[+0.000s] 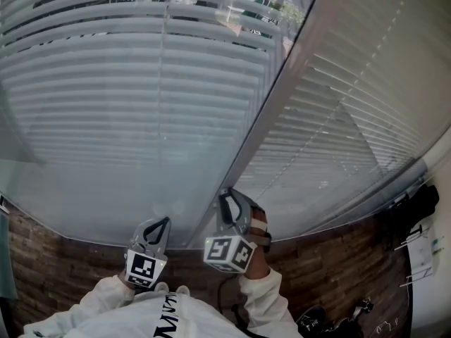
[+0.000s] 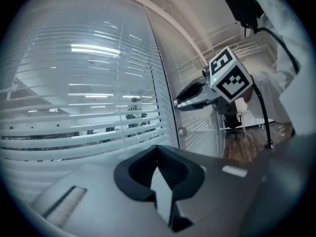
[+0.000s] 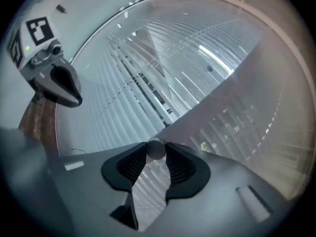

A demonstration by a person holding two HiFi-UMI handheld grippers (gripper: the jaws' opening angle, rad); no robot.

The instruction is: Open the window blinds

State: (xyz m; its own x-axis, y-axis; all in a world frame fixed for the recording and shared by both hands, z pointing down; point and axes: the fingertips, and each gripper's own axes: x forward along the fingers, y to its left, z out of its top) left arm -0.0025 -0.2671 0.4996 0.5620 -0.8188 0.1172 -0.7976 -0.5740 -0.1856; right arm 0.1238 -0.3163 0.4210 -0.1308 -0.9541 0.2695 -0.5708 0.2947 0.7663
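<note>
The blinds [image 1: 106, 69] hang behind a glass pane that fills the left of the head view, their slats lying crosswise. The upper slats are tilted enough to show dark gaps and a room beyond, while the lower ones look closed. A second set of blinds [image 1: 338, 118] hangs behind the neighbouring pane on the right. A pale upright post [image 1: 275, 104] divides the two panes.

A small round knob [image 3: 156, 148] sits on this post. The right gripper [image 3: 156, 153] pinches it, with the knob caught between the two jaw tips and touching both. In the head view this gripper [image 1: 227, 197] reaches up against the foot of the post, with its marker cube nearest the person.

The left gripper [image 2: 158, 149] is held just beside it, near the left pane. Its jaws are pressed together at the tips with nothing between them, and it touches neither glass nor post. In the head view it [image 1: 163, 222] sits lower and to the left of the right one.

White sleeves [image 1: 261, 294] run back from both tools, over a wooden floor [image 1: 56, 259].
</note>
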